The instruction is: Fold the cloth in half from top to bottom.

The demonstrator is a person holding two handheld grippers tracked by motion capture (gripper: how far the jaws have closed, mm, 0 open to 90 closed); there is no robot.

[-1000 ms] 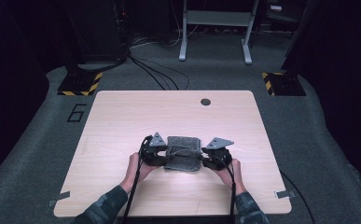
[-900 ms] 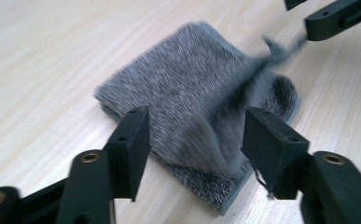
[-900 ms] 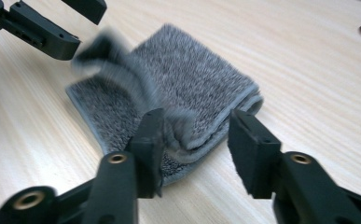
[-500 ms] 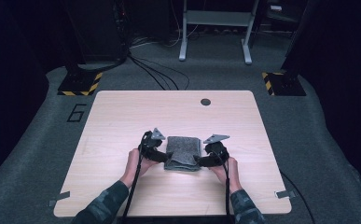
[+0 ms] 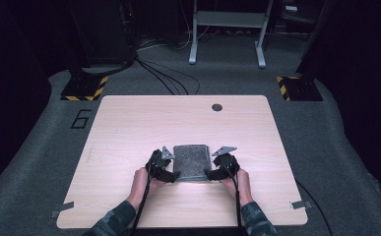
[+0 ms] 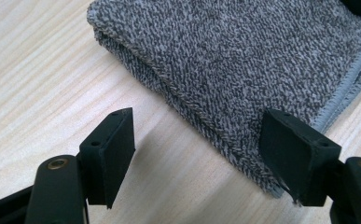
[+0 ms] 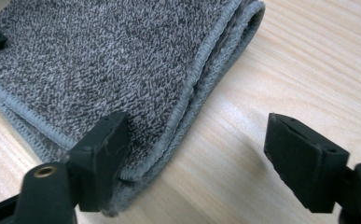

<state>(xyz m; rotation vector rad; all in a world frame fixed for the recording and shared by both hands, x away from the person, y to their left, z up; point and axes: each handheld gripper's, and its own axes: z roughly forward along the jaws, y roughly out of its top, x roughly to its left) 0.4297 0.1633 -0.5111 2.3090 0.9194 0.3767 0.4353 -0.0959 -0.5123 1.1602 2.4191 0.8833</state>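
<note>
A grey terry towel (image 5: 191, 161), folded into a thick rectangle, lies flat on the light wooden table (image 5: 129, 128) near its front middle. My left gripper (image 5: 170, 174) is at the towel's front left corner. In the left gripper view the left gripper (image 6: 201, 151) stands open, its jaws astride the towel's (image 6: 243, 56) folded edge with nothing pinched. My right gripper (image 5: 211, 173) is at the front right corner. In the right gripper view the right gripper (image 7: 199, 158) is open too, one jaw resting over the towel's (image 7: 108, 56) stitched hem and the other over bare wood.
A round dark grommet hole (image 5: 217, 107) sits near the table's far edge. Black-and-yellow striped bases (image 5: 85, 87) (image 5: 296, 84), cables (image 5: 168, 81) and a metal frame (image 5: 227, 19) stand on the grey floor beyond.
The towel went from bunched between the grippers to lying flat. Both hands drew back a little toward the table's front edge, and the jaws now stand apart from the cloth.
</note>
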